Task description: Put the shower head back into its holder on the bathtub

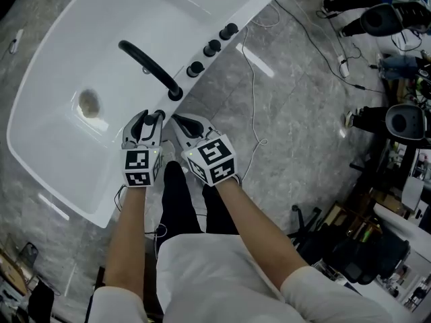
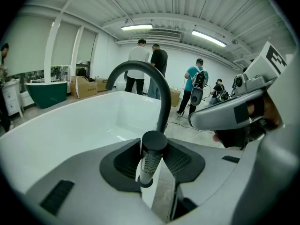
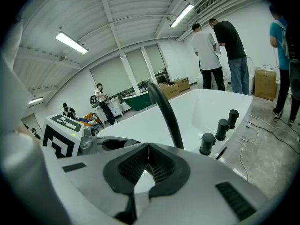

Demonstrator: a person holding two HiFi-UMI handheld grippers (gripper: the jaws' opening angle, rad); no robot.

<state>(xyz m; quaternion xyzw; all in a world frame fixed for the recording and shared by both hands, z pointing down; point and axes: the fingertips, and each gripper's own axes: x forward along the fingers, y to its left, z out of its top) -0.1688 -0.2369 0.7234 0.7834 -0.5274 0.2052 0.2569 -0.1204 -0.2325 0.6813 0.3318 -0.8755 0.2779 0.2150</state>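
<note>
Upright just short of the black arched tap spout [image 1: 149, 67], on the rim of the white bathtub [image 1: 87, 194]: slim knurled chrome shower head [image 2: 150, 162] with black cap, clamped between the pads of the left tongs [image 1: 149, 120]. Beside the spout's base, right tongs [image 3: 149, 148] closed tip to tip, empty.
</note>
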